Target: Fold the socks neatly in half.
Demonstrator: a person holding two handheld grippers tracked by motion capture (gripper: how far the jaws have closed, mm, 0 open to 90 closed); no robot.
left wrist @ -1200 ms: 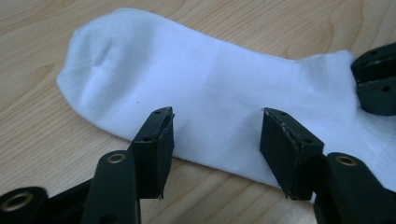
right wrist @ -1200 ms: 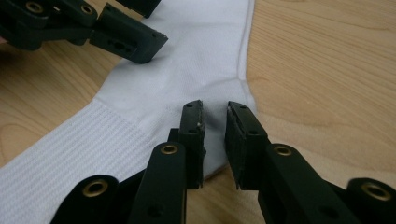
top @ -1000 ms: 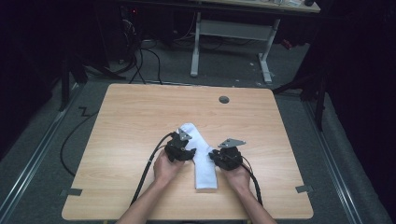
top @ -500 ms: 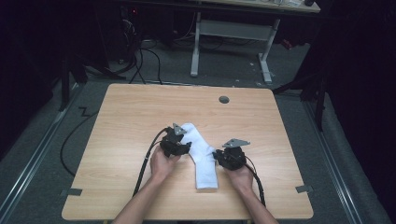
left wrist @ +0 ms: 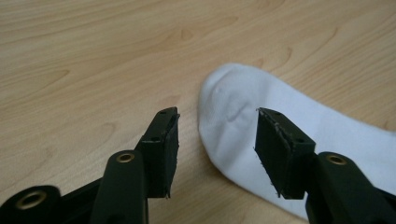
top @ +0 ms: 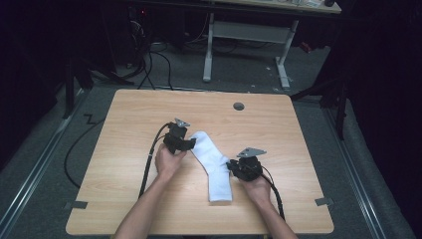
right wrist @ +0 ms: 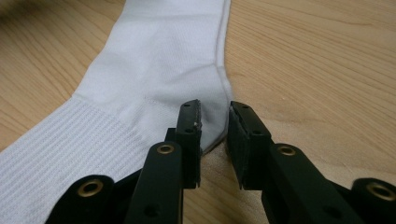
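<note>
Sock [top: 213,164] flat on surface [top: 124,114], unfolded; right tool [right wrist: 214,122] narrowly astride its heel edge, grip uncertain; left tool [left wrist: 215,140] open, closing over toe.

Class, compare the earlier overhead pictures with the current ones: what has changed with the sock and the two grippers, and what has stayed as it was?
The left gripper has moved up the table and leftward, to the toe of the white sock; its jaws have just been closing but stand open, astride the toe's edge. The sock, earlier bunched, now lies stretched out flat in a bend. The right gripper stayed at the heel edge, its jaws narrowing around it. The table is unchanged.
</note>
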